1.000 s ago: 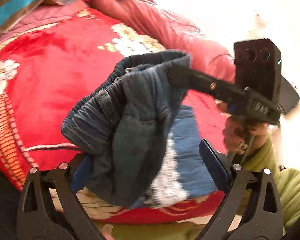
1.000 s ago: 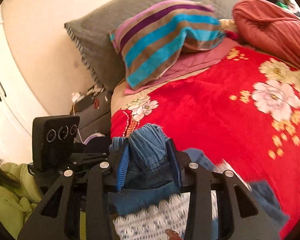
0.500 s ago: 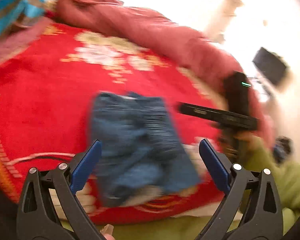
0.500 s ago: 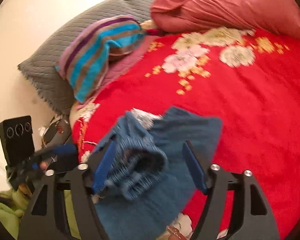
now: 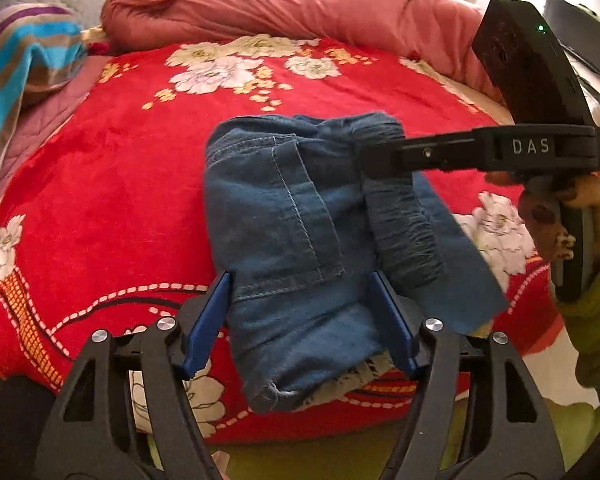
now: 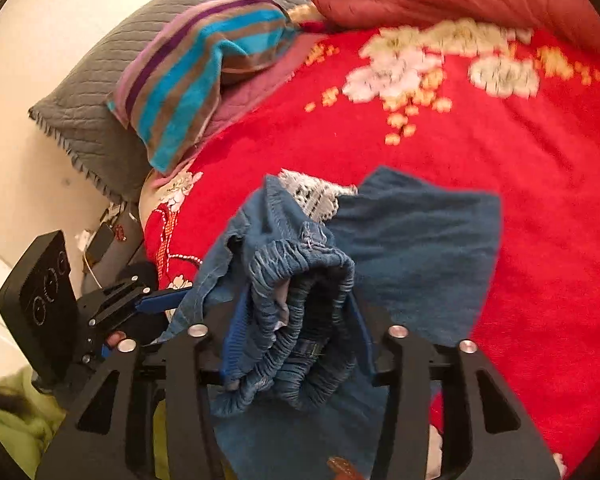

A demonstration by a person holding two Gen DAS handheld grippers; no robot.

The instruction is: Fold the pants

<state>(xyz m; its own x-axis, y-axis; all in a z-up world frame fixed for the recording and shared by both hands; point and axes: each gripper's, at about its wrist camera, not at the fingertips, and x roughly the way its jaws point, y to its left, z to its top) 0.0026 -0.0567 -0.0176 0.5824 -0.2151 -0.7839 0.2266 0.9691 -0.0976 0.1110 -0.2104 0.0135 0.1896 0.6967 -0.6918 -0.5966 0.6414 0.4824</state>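
Blue denim pants [image 5: 300,240] lie folded in a bundle on the red flowered blanket [image 5: 112,168] near the bed's front edge. My left gripper [image 5: 304,316] stands with its blue pads on both sides of the bundle's near end, closed in on the fabric. My right gripper [image 6: 296,328] is shut on the elastic waistband [image 6: 300,280]; in the left wrist view it reaches in from the right [image 5: 380,156] onto the bundle's far top. A white lace trim [image 6: 316,196] peeks from under the denim.
A striped pillow [image 6: 204,76] and a grey pillow [image 6: 100,92] lie at the bed's head. A rolled pink quilt [image 5: 300,4] runs along the far side. The bed edge is right below the pants.
The pants were lifted and hanging a second ago; now they lie laid over on the blanket. My left gripper has narrowed from wide open onto the bundle's near end.
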